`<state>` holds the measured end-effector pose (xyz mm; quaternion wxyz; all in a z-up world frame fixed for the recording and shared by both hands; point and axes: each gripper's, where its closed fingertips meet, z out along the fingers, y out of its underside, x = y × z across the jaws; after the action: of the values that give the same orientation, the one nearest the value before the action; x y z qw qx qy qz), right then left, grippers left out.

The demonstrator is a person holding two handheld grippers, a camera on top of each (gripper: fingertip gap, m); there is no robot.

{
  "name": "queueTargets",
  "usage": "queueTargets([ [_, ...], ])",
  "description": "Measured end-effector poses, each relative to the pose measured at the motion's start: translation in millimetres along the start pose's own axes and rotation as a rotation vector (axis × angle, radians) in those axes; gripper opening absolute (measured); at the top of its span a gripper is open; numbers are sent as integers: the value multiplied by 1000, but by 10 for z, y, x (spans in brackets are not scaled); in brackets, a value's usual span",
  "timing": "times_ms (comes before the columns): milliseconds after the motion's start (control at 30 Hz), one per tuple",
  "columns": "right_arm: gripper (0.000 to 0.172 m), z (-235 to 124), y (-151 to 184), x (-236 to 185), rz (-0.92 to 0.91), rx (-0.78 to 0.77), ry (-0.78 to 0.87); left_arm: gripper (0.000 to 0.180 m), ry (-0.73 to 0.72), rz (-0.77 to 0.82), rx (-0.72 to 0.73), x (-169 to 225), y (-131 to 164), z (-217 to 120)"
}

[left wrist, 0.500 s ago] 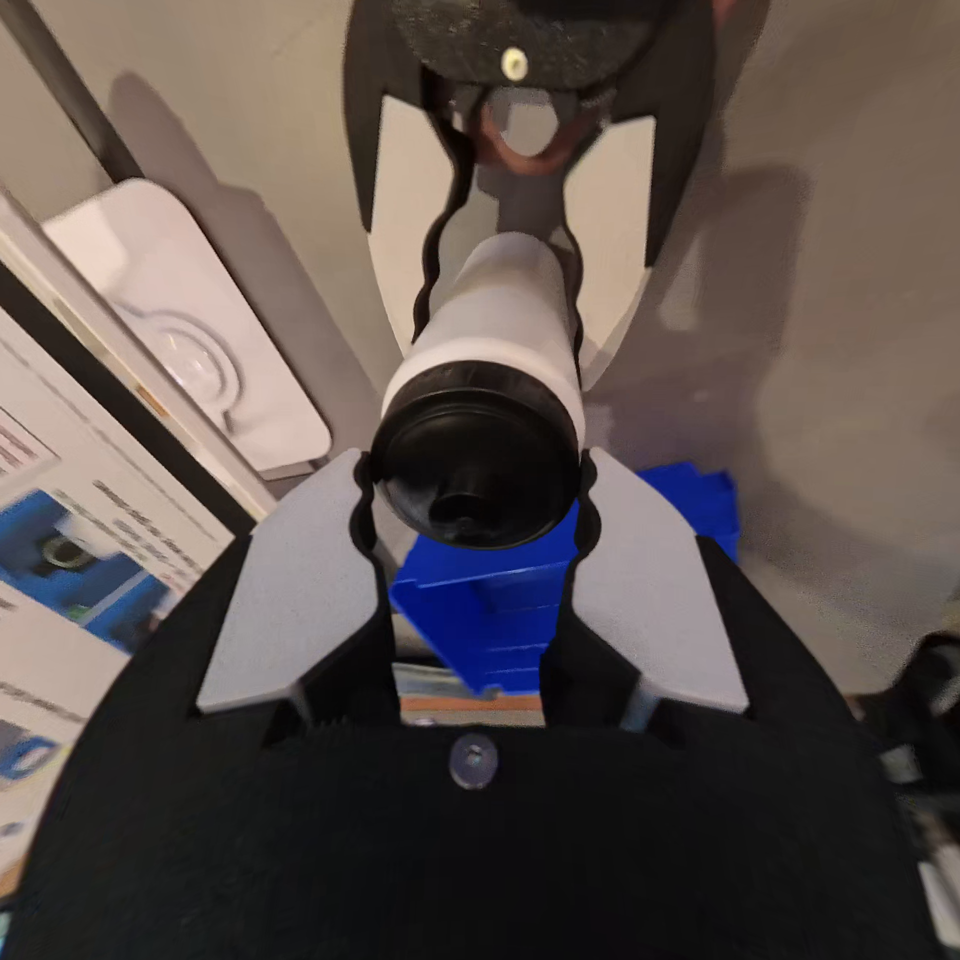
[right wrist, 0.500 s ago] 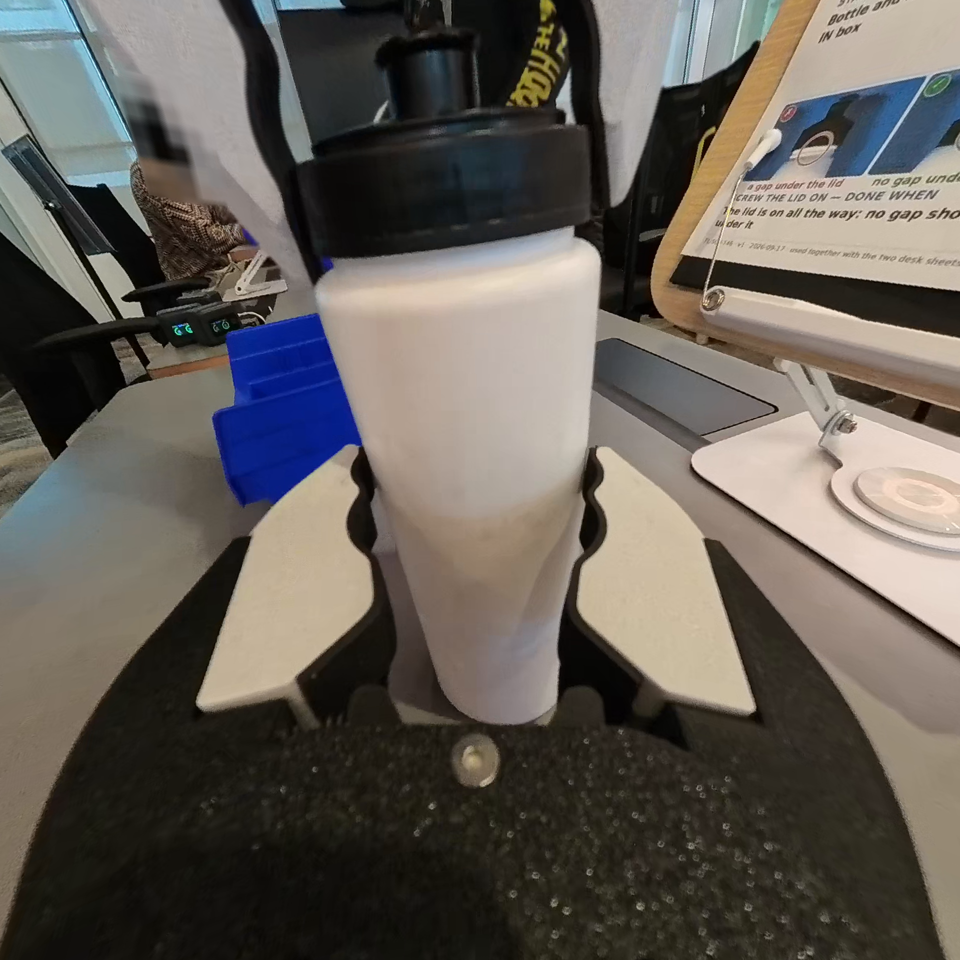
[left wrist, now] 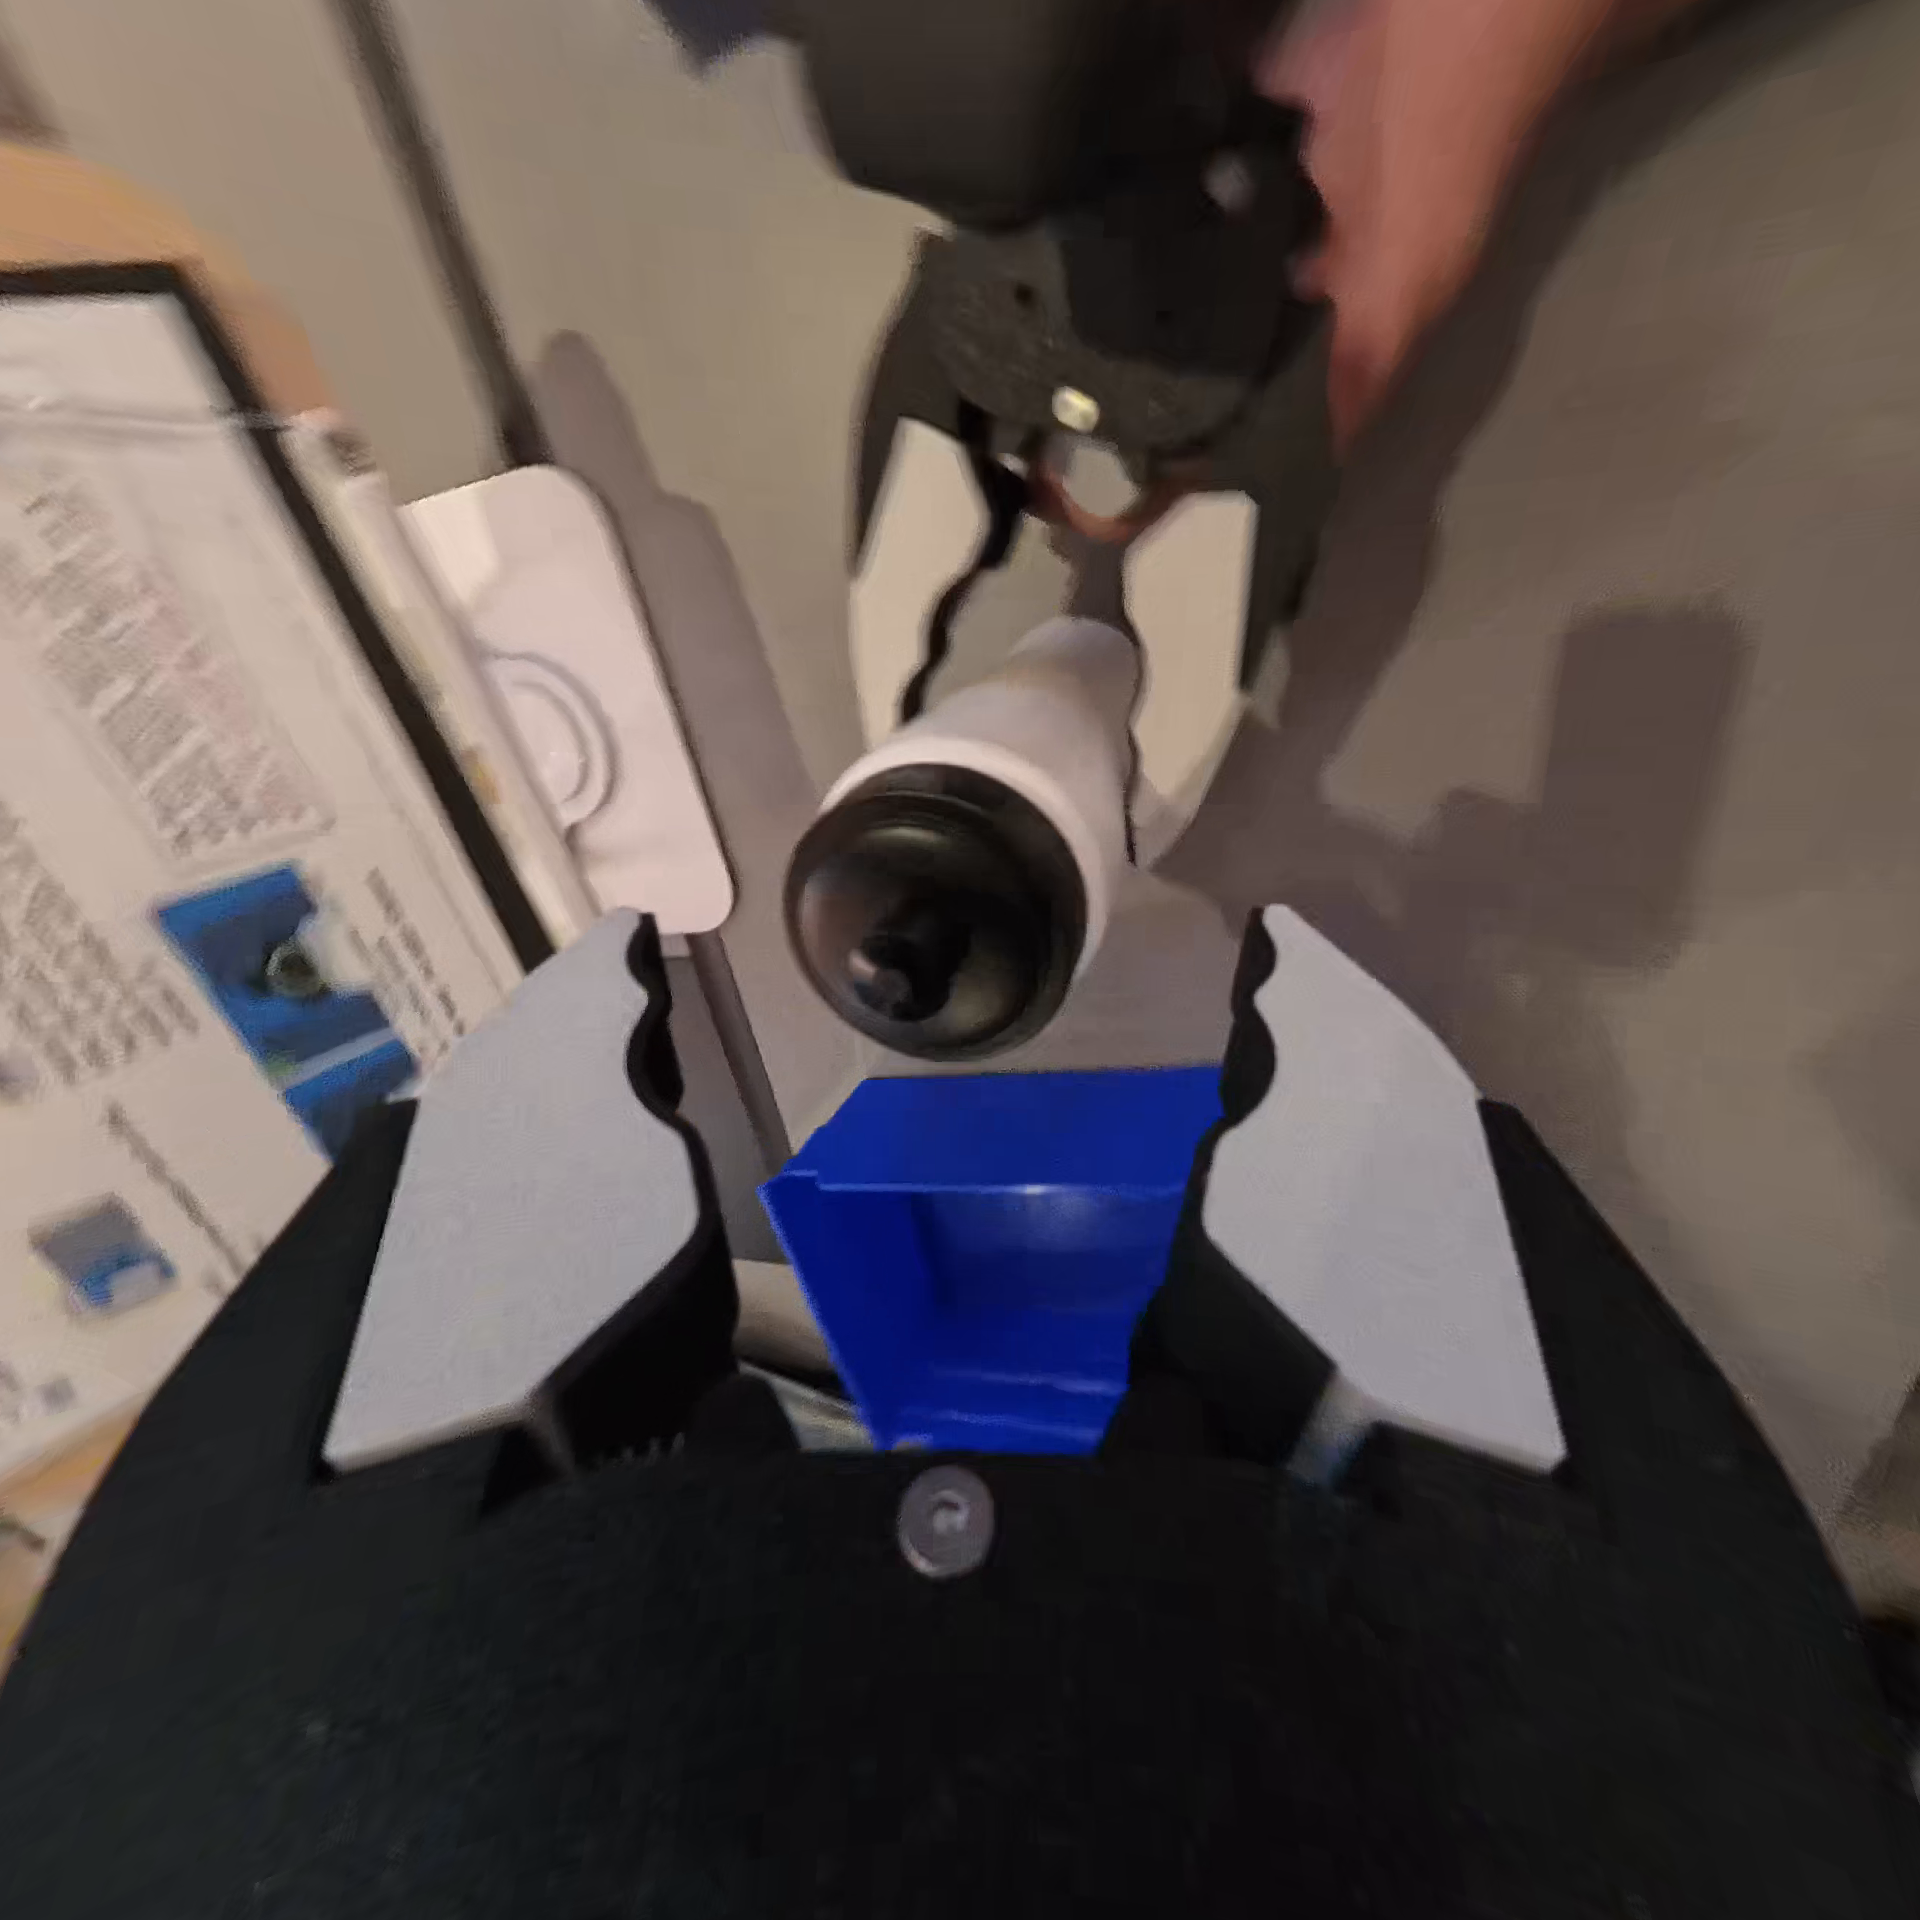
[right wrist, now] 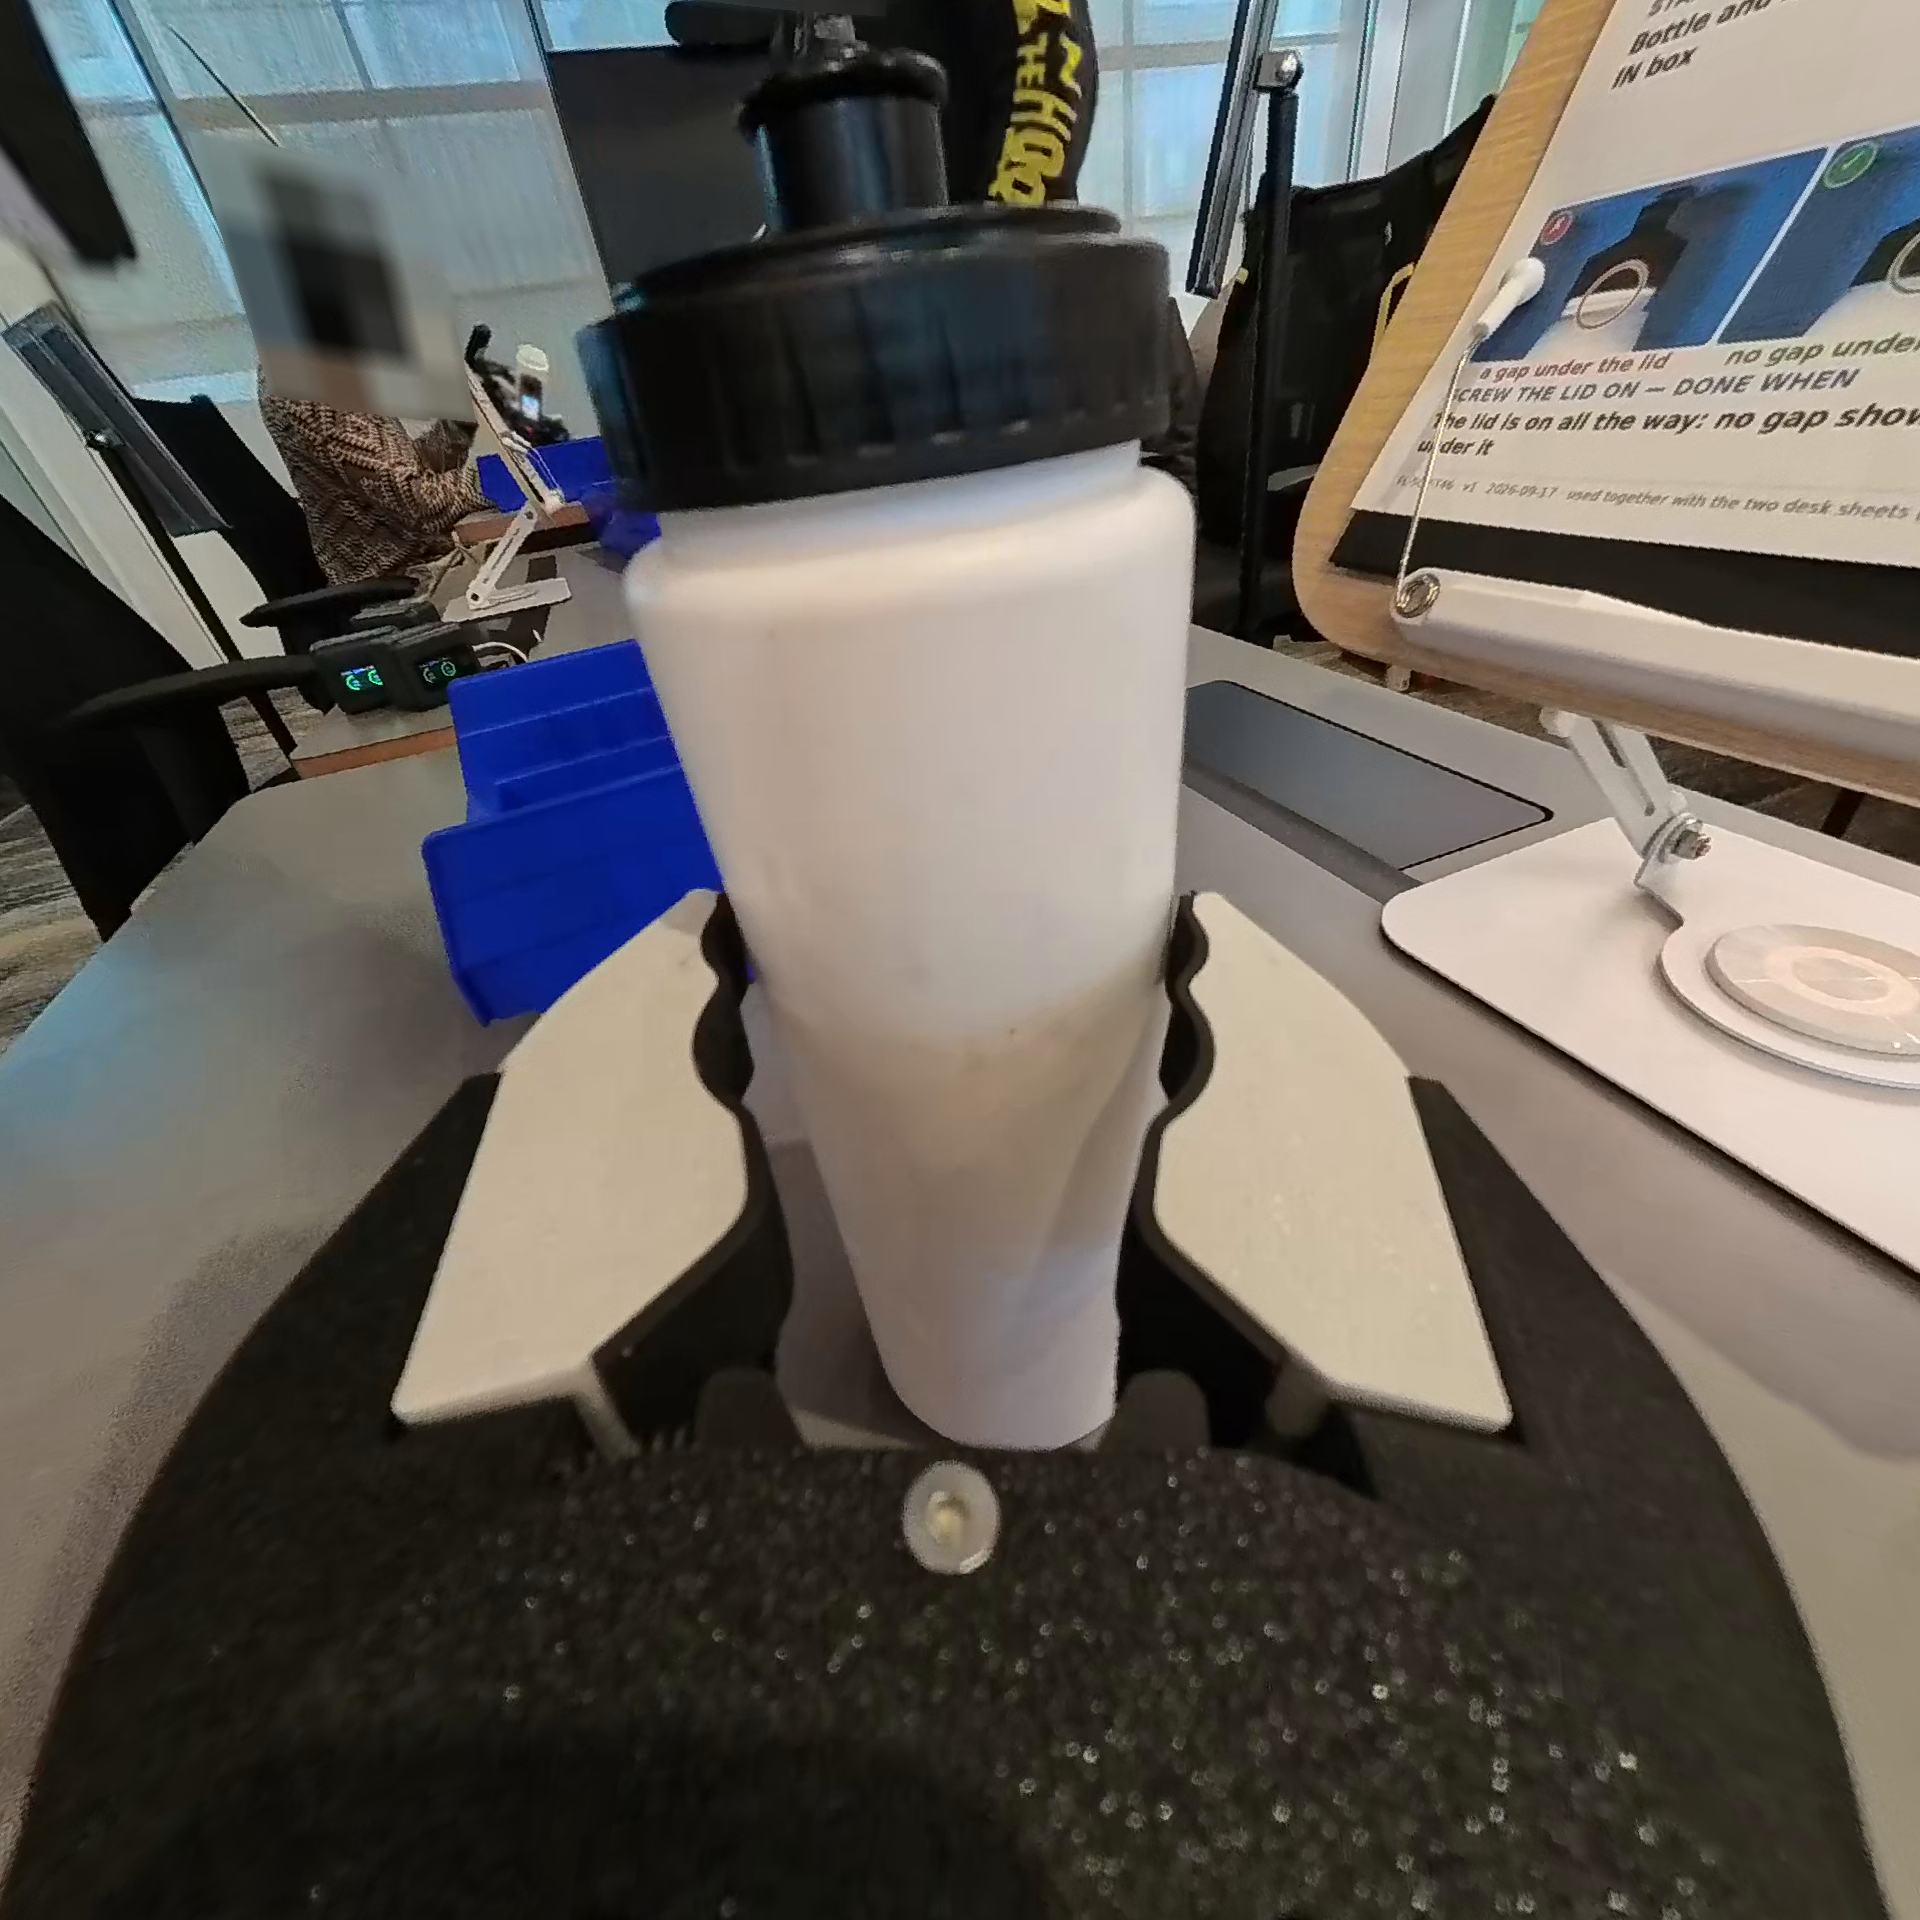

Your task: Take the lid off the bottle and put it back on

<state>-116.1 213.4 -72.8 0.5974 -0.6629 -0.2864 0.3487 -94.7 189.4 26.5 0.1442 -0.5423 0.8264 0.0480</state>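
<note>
1. My right claw [right wrist: 951, 1039] pinches the white bottle [right wrist: 925, 831] around its lower body; both dark wavy pads [right wrist: 1179, 997] press against its sides, and the bottle stands upright between them.
2. The black lid [right wrist: 883, 364] sits on the bottle's neck, with its black spout [right wrist: 847, 145] rising from the top.
3. My left claw [left wrist: 945, 997] is spread wide and grips nothing. From its camera I look down at the lid [left wrist: 930, 925], which lies beyond the fingertips with clear space on both sides.
4. That same view shows the right claw [left wrist: 1049, 665] from the front, closed on the bottle [left wrist: 1029, 717], and a hand [left wrist: 1382, 208] on its handle, blurred.
5. A blue bin [right wrist: 551, 821] stands on the grey bench [right wrist: 208, 1039] just behind and to the left of the bottle; from the left camera the bin [left wrist: 987, 1247] appears directly below the lid.
6. To the right of the bottle, a white stand [right wrist: 1621, 977] carries a wooden board with a printed instruction sheet [right wrist: 1714, 312].
7. A person sits at another desk in the far background.
</note>
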Motion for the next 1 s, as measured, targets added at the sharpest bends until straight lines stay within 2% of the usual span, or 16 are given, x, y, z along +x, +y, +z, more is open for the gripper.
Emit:
queueTargets([
  [67, 78, -1, 1, -1, -1, 0, 3, 102, -29, -262, 71, -20, -47, -68],
  [133, 78, 1, 1, 1, 1, 1, 3, 103, 18, -568, 121, 12, -69, -95],
  [233, 78, 1, 2, -1, 3, -1, 4, 95, 84, -977, 95, 41, 46, -48],
  [300, 78, -3, 3, -2, 3, -2, 5, 93, 64, -1129, 92, -29, 125, 0],
  [367, 78, -7, 6, -6, 2, -5, 7, 88, 28, -1216, 58, -94, 216, 64],
  [533, 78, -18, 11, -14, -1, -11, 12, 90, 84, -1336, 13, -59, 153, 231],
  [700, 78, -12, 11, -9, 10, -8, 7, 92, 9, -1329, -77, -113, 188, 343],
  [800, 78, -13, 12, -14, 13, -8, 7, 71, 47, -1327, -74, -93, 163, 390],
  [1000, 78, -16, 17, -22, 10, -12, 1, 70, 94, -1139, -95, -66, 145, 389],
])
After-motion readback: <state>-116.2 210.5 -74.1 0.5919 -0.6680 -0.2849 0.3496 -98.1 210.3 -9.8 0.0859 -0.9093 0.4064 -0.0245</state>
